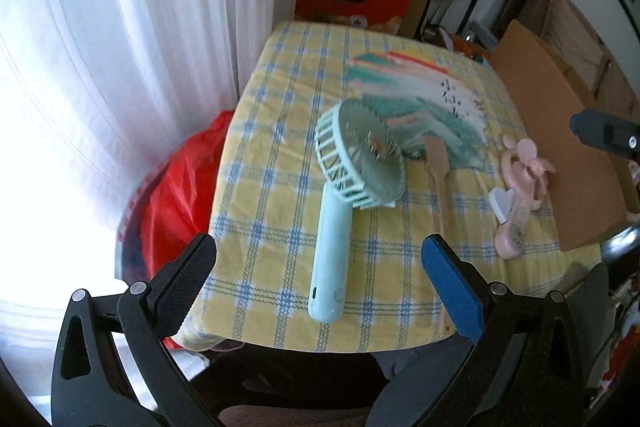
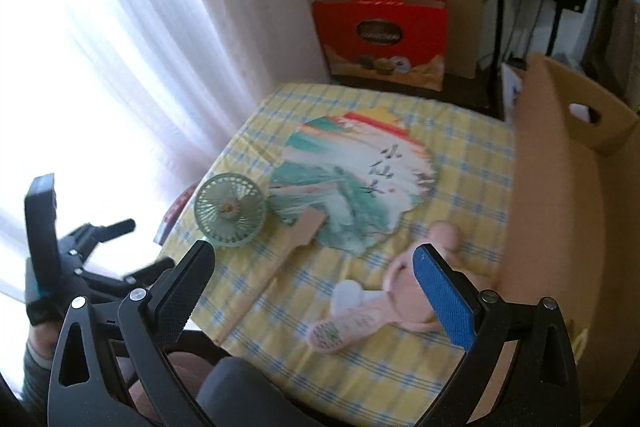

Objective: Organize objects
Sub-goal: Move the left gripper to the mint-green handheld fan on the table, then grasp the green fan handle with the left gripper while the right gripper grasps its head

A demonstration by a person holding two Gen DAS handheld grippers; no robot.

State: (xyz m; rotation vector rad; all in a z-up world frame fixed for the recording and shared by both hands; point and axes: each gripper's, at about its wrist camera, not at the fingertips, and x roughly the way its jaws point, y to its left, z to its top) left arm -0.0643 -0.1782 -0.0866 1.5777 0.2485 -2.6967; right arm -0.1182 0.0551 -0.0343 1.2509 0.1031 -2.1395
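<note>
Left hand-held gripper (image 1: 319, 265): your fingers are spread wide and grasp nothing; the handle end of the mint-green plastic handheld fan (image 1: 340, 211) lies between them on the surface
Right hand-held gripper (image 2: 316, 269): released too, jaws apart, hovering over the near edge with nothing between the pads
Mint-green fan: you see it lying flat near the window-side edge, round grille head away from you, its head overlapping the edge of the paper fan
Round painted paper fan with a wooden handle (image 2: 352, 183): it lies flat mid-surface, handle pointing toward the near edge
Pink plastic handheld fan with rabbit ears (image 2: 384, 299): it lies near the cardboard side, just beside your right blue finger pad (image 2: 444, 297)
Surface: a yellow and blue checked cloth (image 1: 280, 131) covers it
Brown cardboard box (image 2: 560, 163): stands at the surface's right side
Backdrop: white curtain (image 1: 120, 67), red gift box (image 2: 380, 39)
</note>
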